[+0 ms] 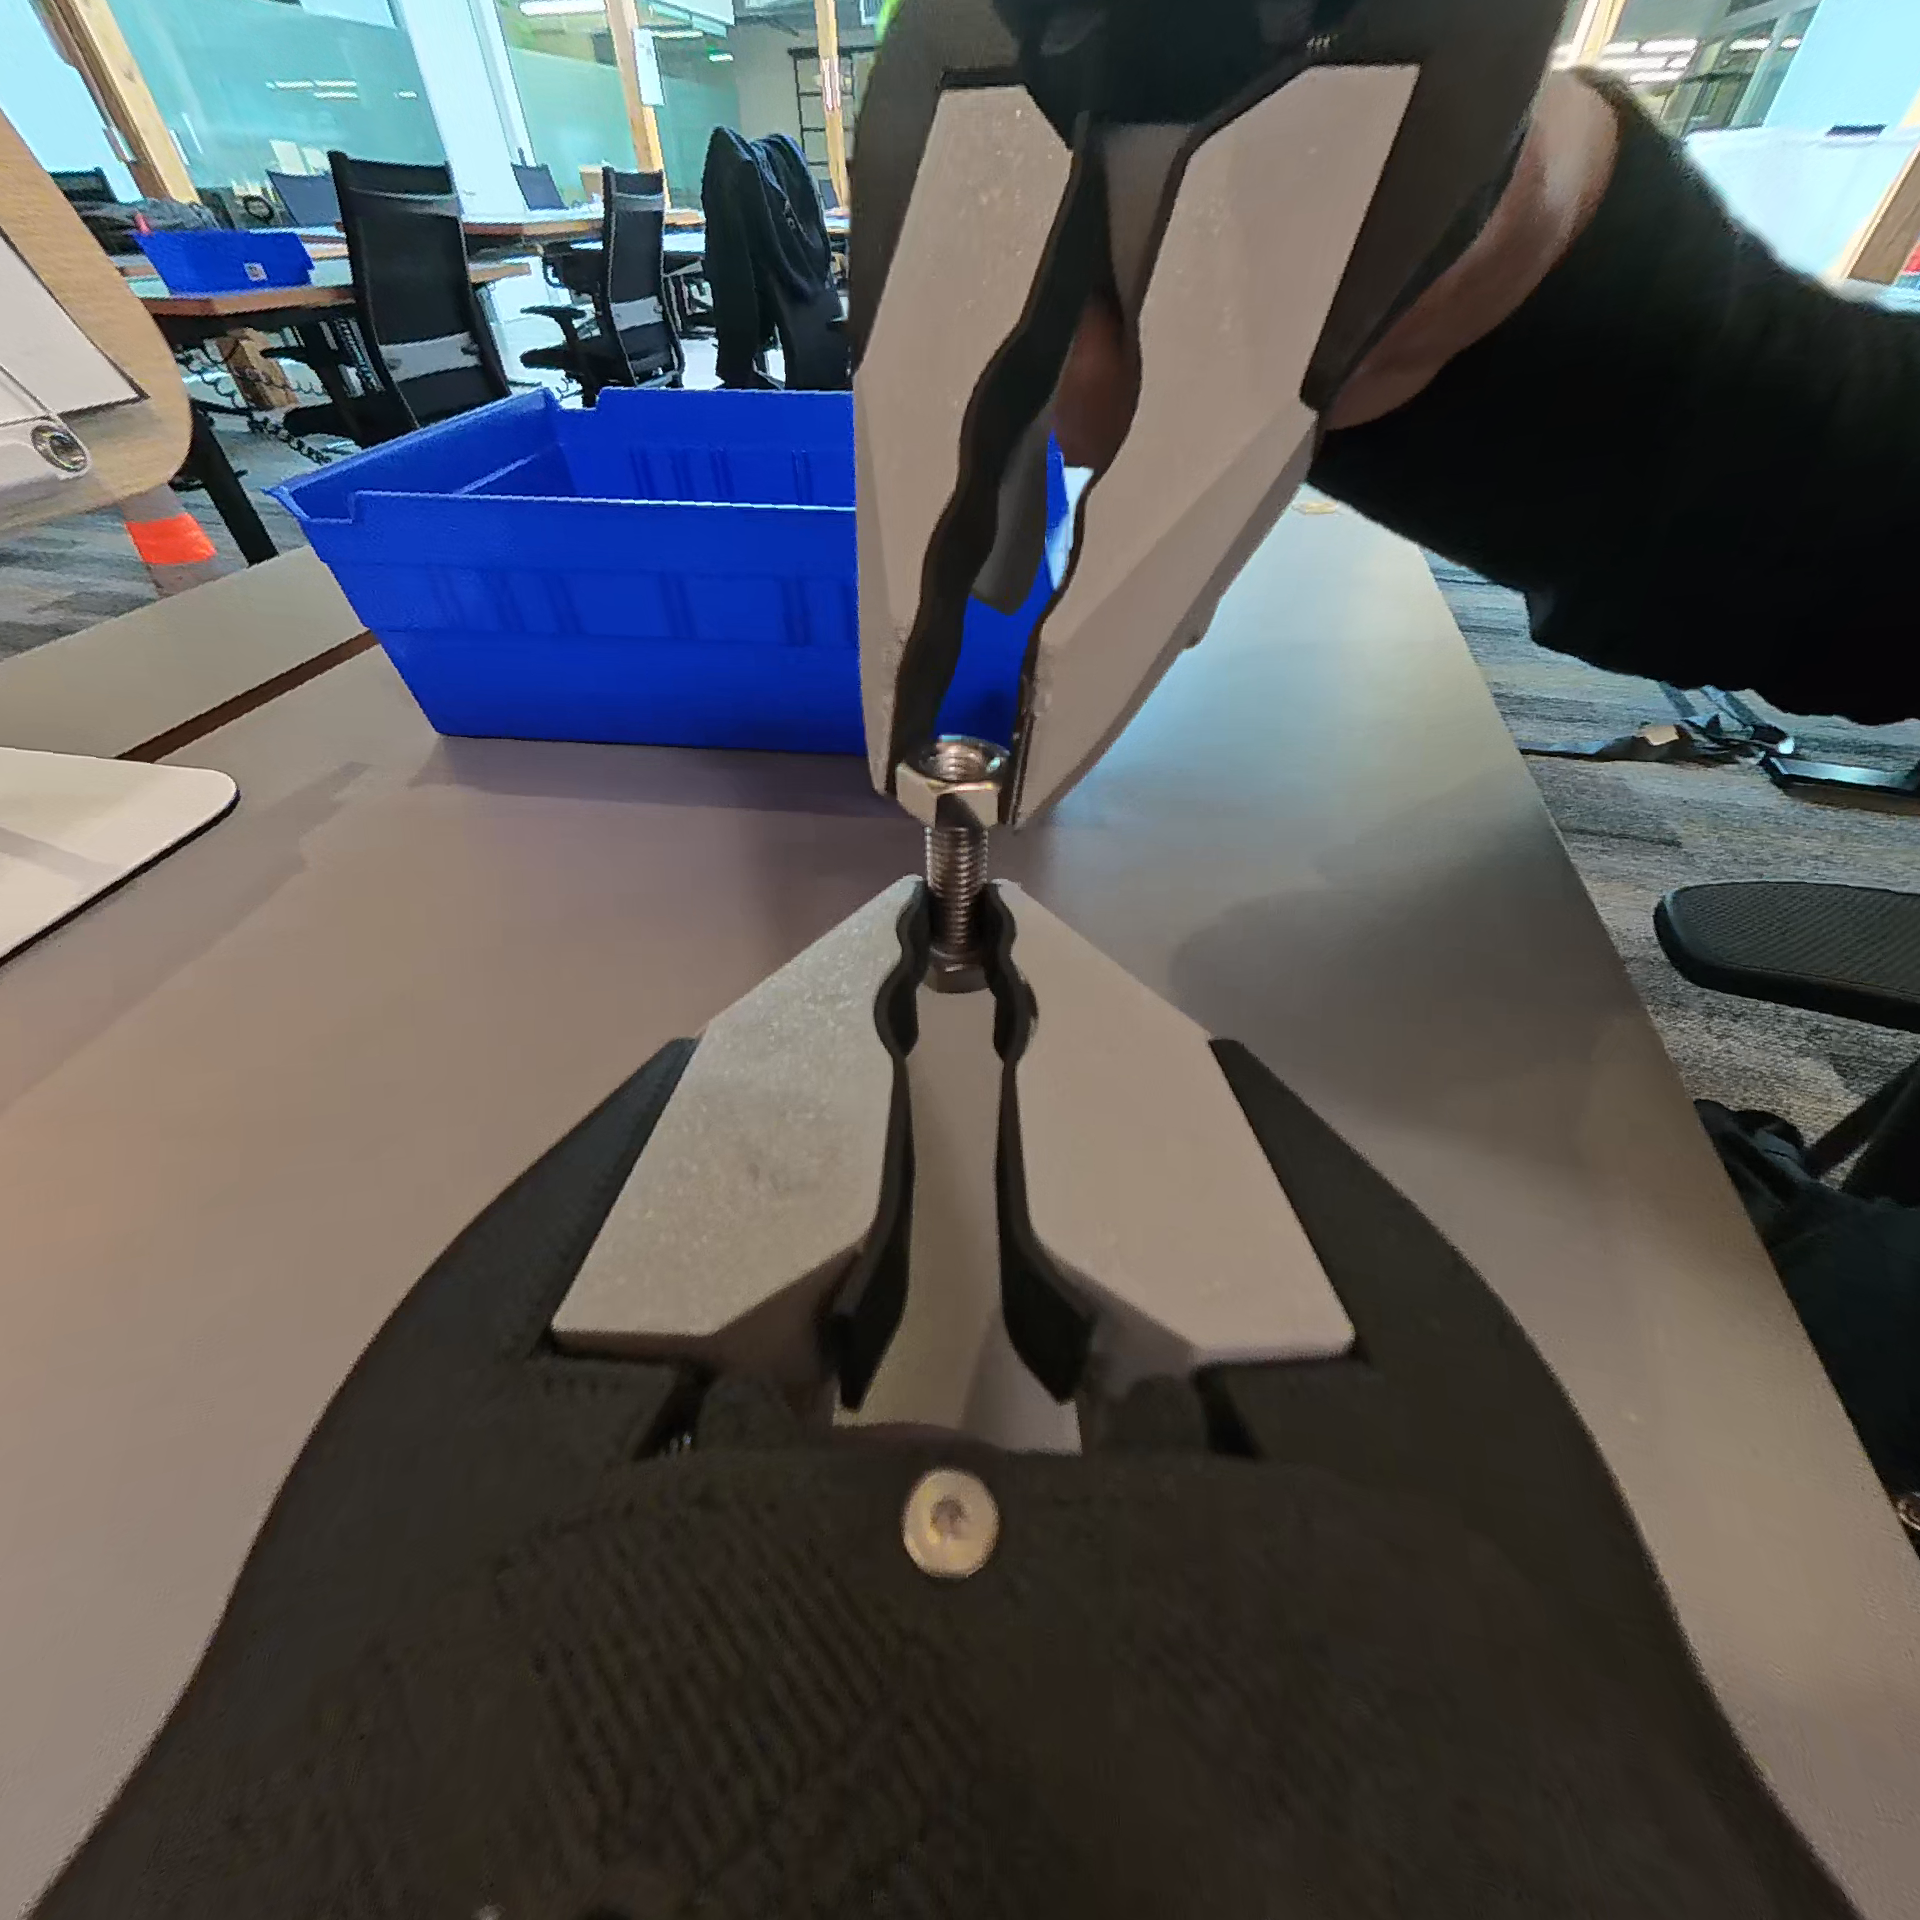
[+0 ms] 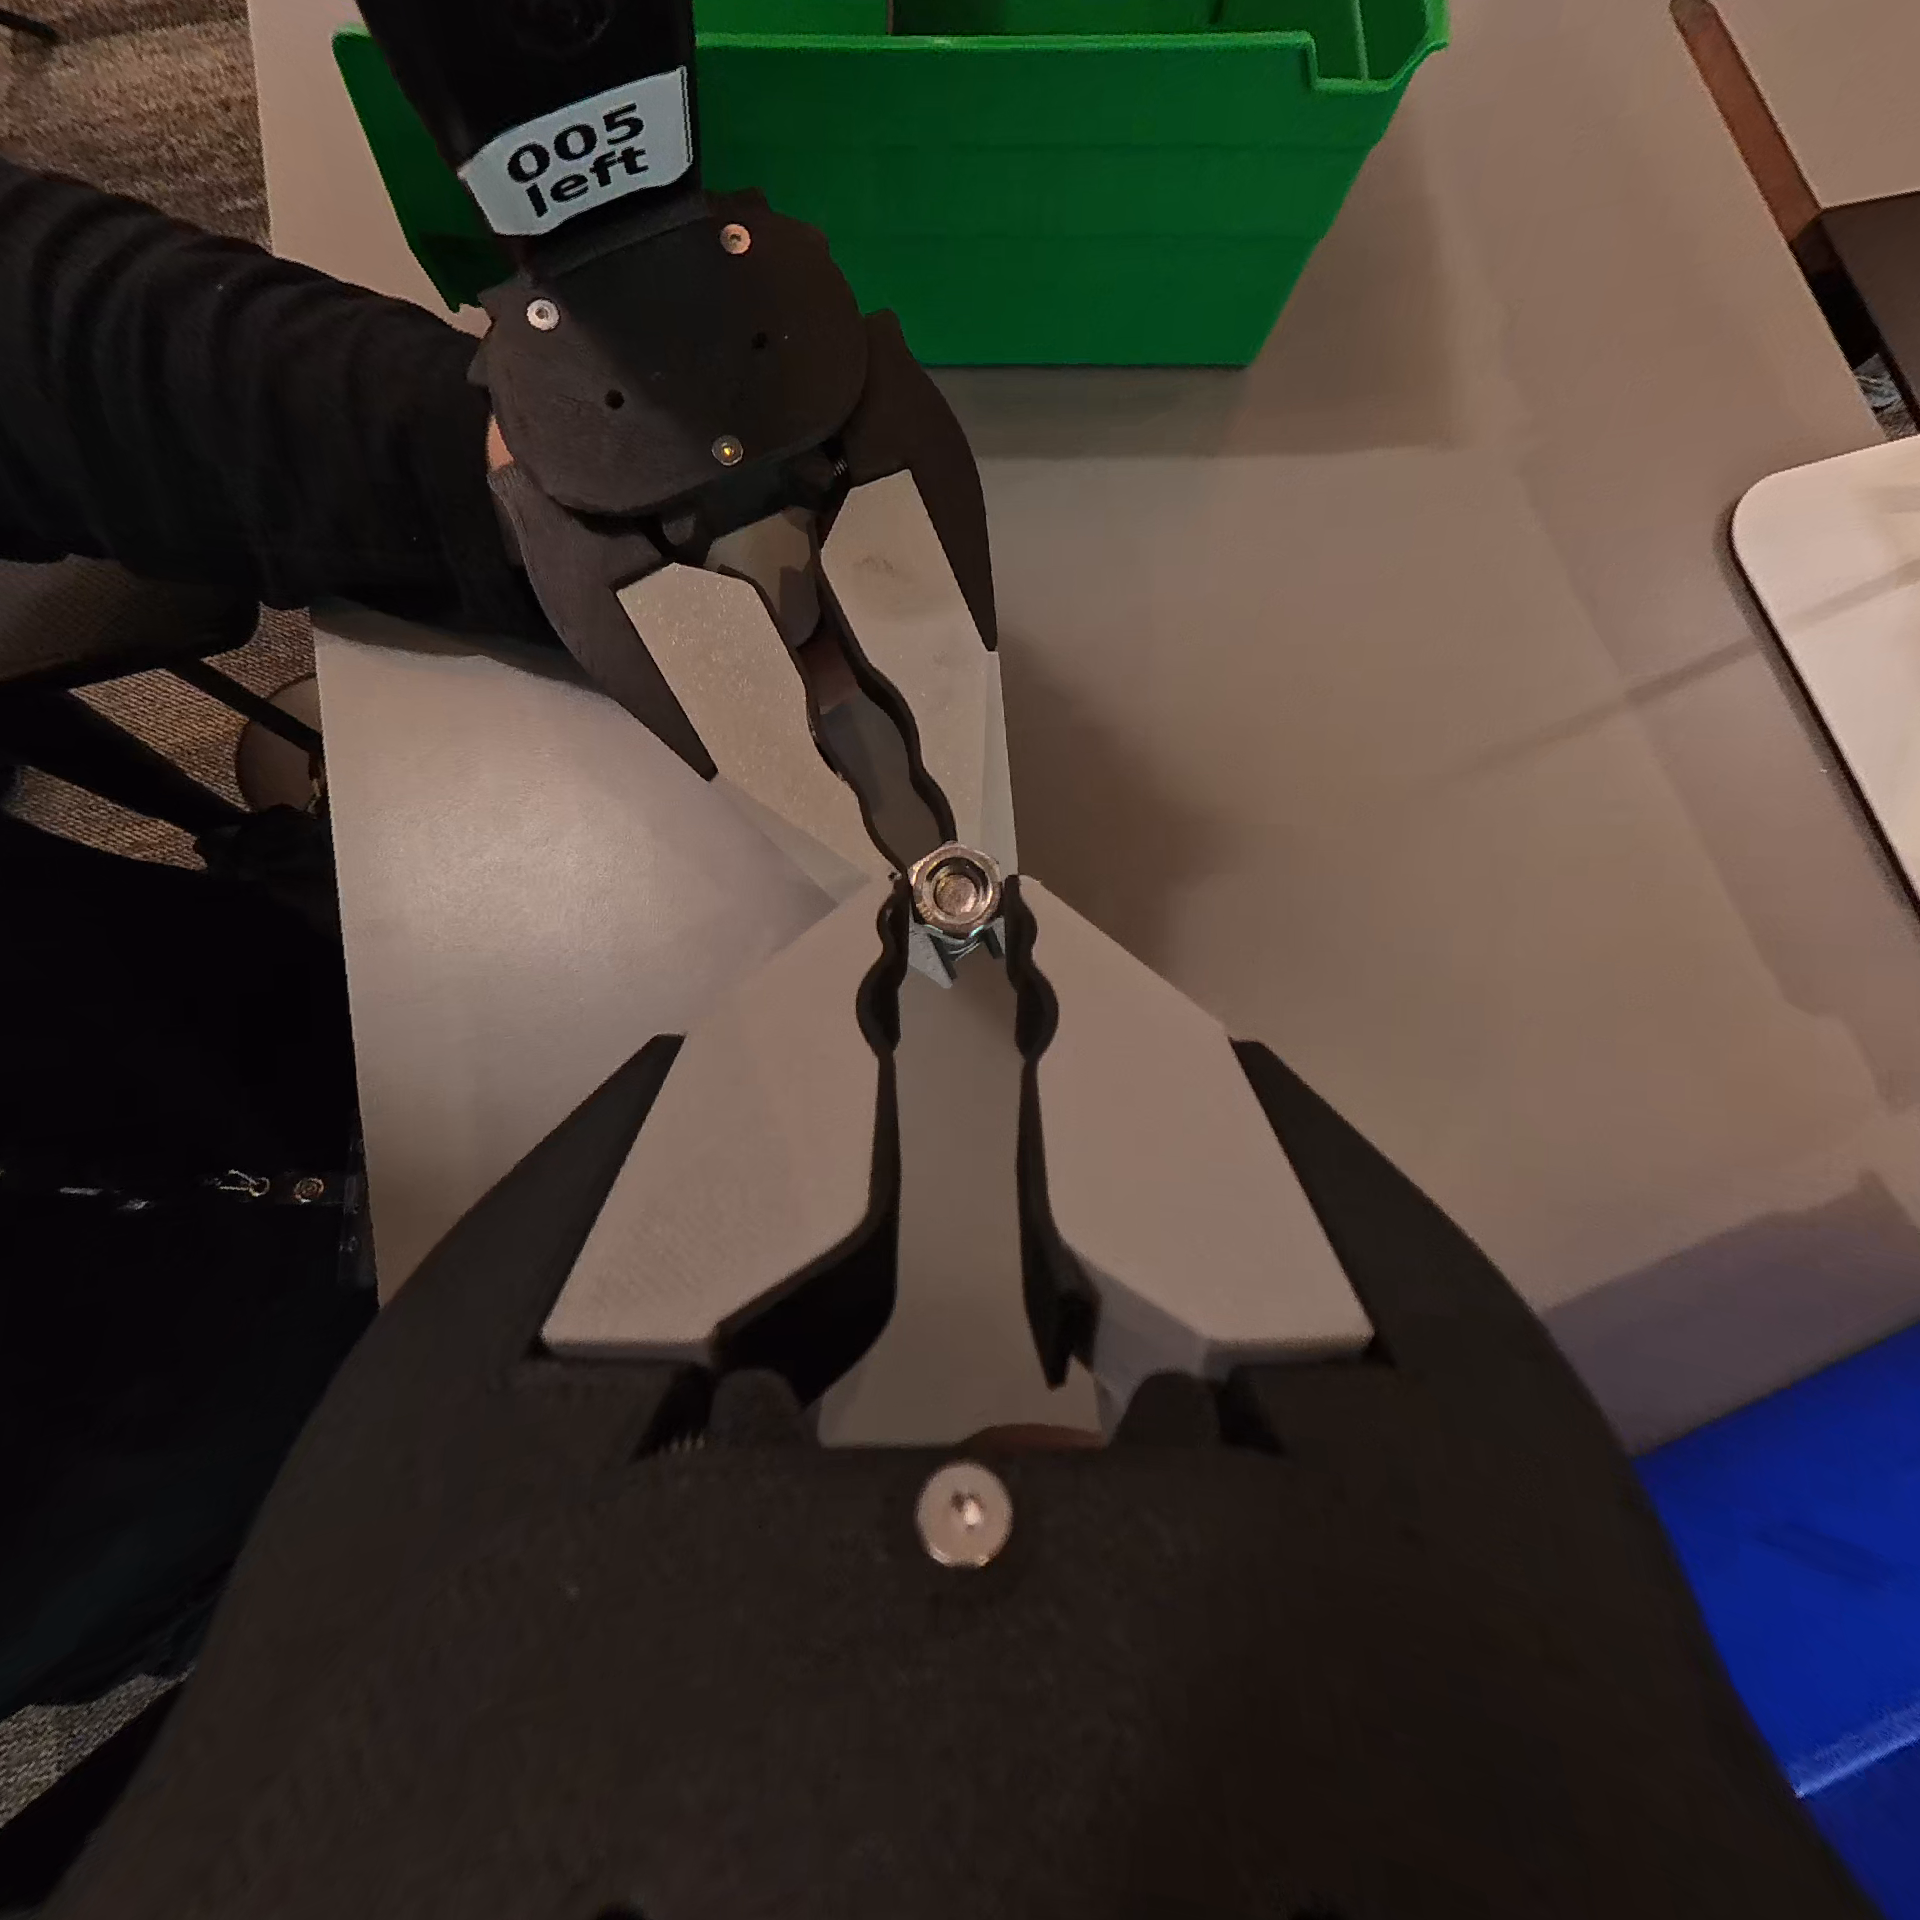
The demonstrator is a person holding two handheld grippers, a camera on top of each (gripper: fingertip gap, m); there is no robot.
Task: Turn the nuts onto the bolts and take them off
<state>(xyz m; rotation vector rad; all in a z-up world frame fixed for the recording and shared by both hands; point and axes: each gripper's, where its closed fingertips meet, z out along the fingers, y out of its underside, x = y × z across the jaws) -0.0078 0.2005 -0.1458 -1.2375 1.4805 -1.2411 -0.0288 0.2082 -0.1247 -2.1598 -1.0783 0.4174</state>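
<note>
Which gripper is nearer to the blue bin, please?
Right. The right gripper, shut on the nut, is just in front of the blue bin; the left gripper holds the bolt farther back.

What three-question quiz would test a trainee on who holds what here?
1. True or false: the left tongs are shut on the bolt.
2. Which tongs grip the hex nut? A left, B right, C neither.
3. Fill in: behind the tongs in the left wrist view stands a ___ bin; in the right wrist view, a green bin.

Key: 1 true. 2 B, the right tongs. 3 blue.
</note>
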